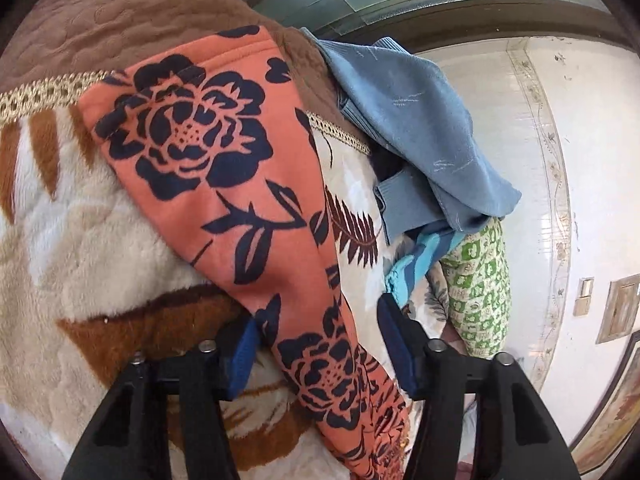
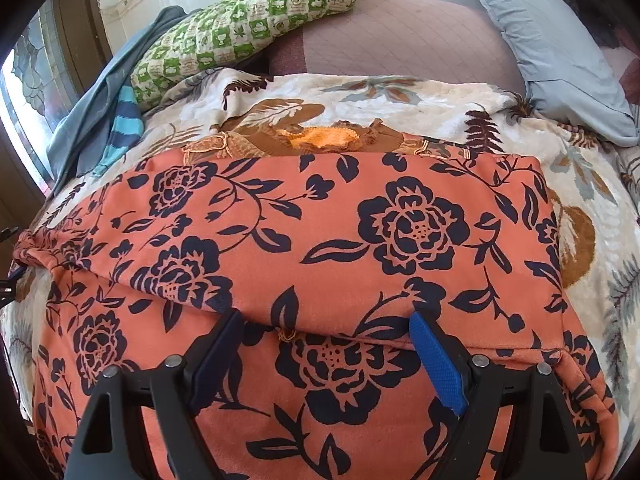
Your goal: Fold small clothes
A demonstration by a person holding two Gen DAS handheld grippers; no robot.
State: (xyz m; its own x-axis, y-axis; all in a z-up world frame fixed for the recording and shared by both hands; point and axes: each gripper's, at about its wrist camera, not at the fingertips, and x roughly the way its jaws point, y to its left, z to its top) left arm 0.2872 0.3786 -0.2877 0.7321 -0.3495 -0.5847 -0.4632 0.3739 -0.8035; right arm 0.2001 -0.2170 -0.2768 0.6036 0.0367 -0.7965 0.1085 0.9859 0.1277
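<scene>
An orange garment with dark navy flowers (image 2: 320,240) lies spread on a leaf-print blanket (image 2: 400,96), with a fold line across its near part. My right gripper (image 2: 326,322) is open, its jaws spread wide just above the folded edge. In the left wrist view the same orange garment (image 1: 224,168) runs as a long strip from upper left down between my fingers. My left gripper (image 1: 318,320) is open, with the cloth passing through the gap between the blue pads.
A blue garment (image 1: 420,128), a striped teal piece (image 1: 416,260) and a green checked pillow (image 1: 480,280) lie at the bed's edge by the white wall. In the right view, the green pillow (image 2: 248,24) and a grey pillow (image 2: 552,48) lie behind.
</scene>
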